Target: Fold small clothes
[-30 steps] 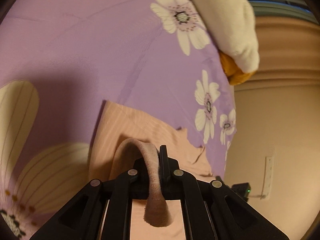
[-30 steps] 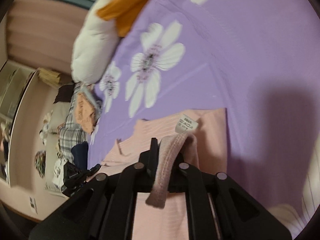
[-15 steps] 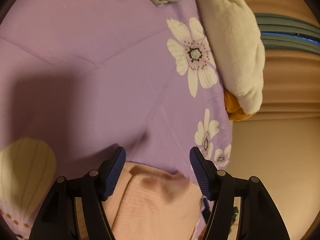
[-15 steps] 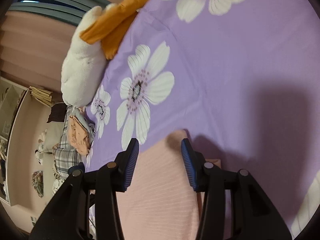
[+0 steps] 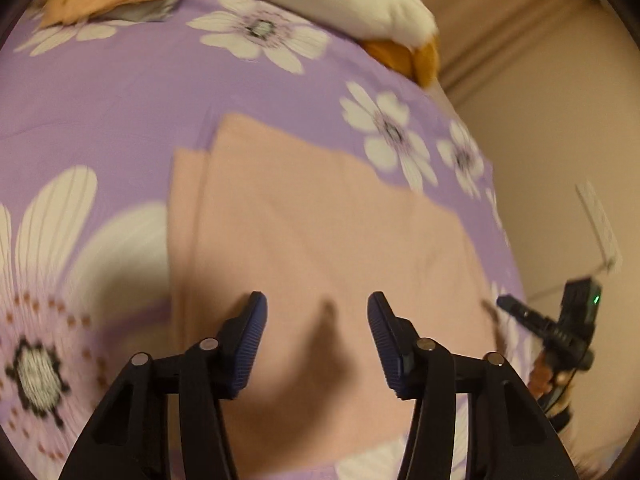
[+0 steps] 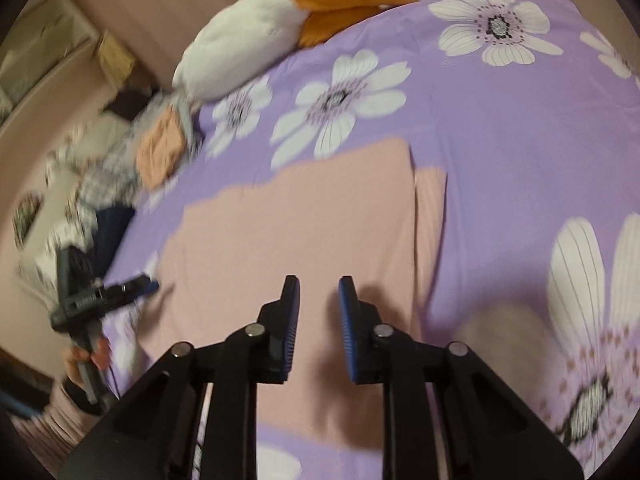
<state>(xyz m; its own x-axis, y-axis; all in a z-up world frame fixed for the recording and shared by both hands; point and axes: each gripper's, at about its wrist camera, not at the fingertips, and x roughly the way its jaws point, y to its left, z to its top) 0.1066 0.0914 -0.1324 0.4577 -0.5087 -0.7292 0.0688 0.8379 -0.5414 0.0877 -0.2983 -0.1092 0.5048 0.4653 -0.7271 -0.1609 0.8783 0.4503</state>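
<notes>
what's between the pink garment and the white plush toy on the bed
Only bare purple flowered bedsheet lies between the pink garment and the white plush toy; nothing else sits on that stretch. The right wrist view shows it best.

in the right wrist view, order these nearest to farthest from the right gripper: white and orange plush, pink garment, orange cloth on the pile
1. pink garment: flat on the purple sheet, right under and ahead of the right gripper, nothing between its closing fingers.
2. orange cloth: upper left, on the pile at the bed's edge.
3. white and orange plush: farthest, top of view.
</notes>
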